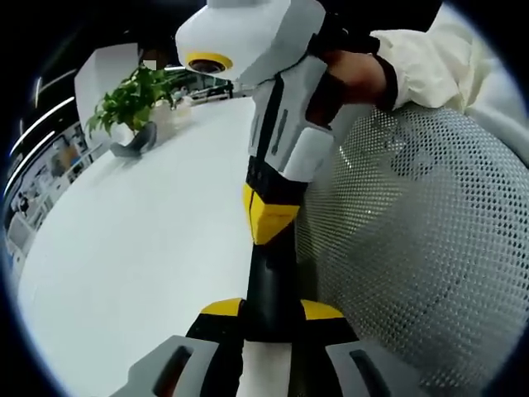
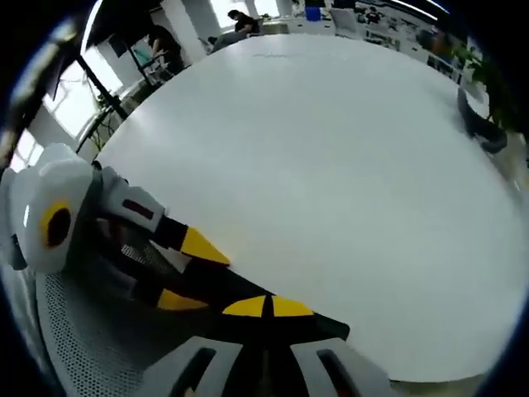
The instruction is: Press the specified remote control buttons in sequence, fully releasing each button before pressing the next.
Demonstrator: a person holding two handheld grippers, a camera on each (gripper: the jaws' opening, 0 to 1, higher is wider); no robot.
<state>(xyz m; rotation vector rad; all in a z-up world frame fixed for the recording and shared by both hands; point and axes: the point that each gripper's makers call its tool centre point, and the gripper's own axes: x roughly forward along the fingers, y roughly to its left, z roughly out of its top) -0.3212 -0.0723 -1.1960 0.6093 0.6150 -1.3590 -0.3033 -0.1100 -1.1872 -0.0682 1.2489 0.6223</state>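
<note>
A black remote [image 1: 271, 281] stands edge-on between the yellow tips of my left gripper [image 1: 273, 310], which is shut on its sides. My right gripper [image 1: 269, 223] comes down from above with its yellow jaws shut together, their tips touching the remote's far end. In the right gripper view my right gripper [image 2: 269, 308] is shut, its tips resting on the dark remote [image 2: 240, 285]. My left gripper [image 2: 192, 273] reaches in from the left, clamped on the remote. The buttons are hidden.
A broad white table [image 1: 149, 248] lies beneath. A white mesh chair back [image 1: 413, 248] stands close on the right. A green plant in a grey pot [image 1: 132, 107] sits at the table's far edge. A gloved hand [image 1: 355, 78] holds the right gripper. People [image 2: 165, 45] are far beyond the table.
</note>
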